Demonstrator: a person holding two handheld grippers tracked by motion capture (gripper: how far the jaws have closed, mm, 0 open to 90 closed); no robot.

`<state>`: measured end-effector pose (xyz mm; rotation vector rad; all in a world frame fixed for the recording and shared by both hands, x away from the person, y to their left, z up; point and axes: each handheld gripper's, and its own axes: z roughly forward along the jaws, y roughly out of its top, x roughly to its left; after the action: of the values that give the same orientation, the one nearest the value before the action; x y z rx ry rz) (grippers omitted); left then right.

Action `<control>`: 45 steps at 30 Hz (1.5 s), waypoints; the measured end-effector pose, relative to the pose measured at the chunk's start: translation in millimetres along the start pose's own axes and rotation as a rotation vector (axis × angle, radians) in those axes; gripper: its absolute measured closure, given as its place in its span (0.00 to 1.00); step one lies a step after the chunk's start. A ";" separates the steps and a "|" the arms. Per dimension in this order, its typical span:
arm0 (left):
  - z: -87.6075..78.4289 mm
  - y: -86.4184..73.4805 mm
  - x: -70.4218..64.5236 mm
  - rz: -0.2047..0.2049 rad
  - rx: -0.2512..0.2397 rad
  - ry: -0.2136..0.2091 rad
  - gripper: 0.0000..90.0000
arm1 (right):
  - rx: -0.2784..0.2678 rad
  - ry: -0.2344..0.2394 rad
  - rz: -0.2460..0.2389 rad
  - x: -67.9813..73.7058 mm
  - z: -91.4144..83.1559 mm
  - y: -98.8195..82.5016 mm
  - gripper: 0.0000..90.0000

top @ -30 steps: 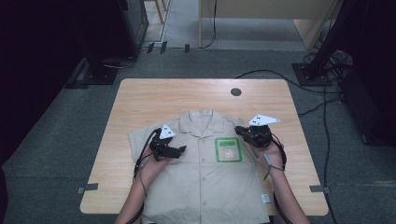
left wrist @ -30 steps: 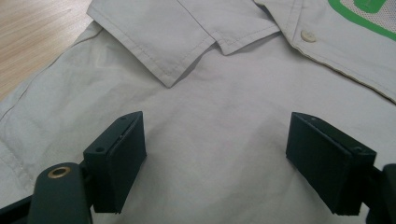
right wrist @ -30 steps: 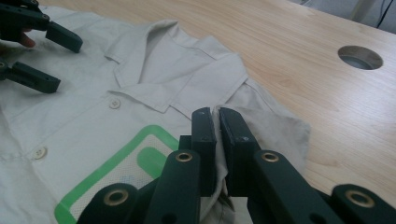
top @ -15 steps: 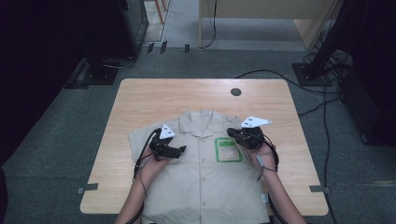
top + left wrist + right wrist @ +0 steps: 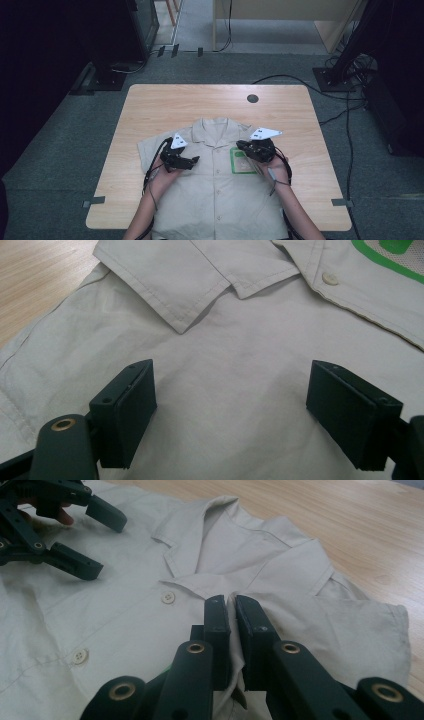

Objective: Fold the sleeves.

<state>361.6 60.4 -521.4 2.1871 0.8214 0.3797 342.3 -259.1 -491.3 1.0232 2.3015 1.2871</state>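
Observation:
A beige short-sleeved shirt (image 5: 220,195) lies front up and buttoned on the wooden table, collar (image 5: 216,131) toward the far side. A green-edged patch (image 5: 241,161) sits on its right chest. My left gripper (image 5: 194,161) hovers low over the left chest, open, with bare cloth (image 5: 225,365) between its jaws. My right gripper (image 5: 241,146) is at the patch's upper edge. In the right gripper view its jaws (image 5: 232,605) stand almost together with a thin fold of shirt (image 5: 125,625) pinched between them. The left gripper (image 5: 110,547) shows farther off there.
The table (image 5: 165,110) has bare wood beyond the collar and a round cable hole (image 5: 252,98) near its far edge. Black cables (image 5: 345,125) run over the grey floor at the right. Dark equipment stands beyond the table's far corners.
My right gripper has shifted left and slightly lower, from the shirt's right edge to over the green patch. The left gripper has stayed in place.

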 end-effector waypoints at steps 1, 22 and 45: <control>0.0 0.0 0.0 0.000 0.000 0.000 0.22 | 0.004 0.003 0.003 1.0 1.4 -0.4 0.94; 0.0 0.0 0.1 -0.001 0.000 0.000 0.22 | 0.044 0.063 -0.006 6.3 13.6 -3.5 0.76; 0.0 0.0 0.1 0.000 0.000 0.000 0.22 | 0.034 0.047 -0.028 -12.6 2.9 -8.4 0.37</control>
<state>361.6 60.4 -521.4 2.1872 0.8220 0.3793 349.1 -269.2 -500.8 0.9788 2.3721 1.2781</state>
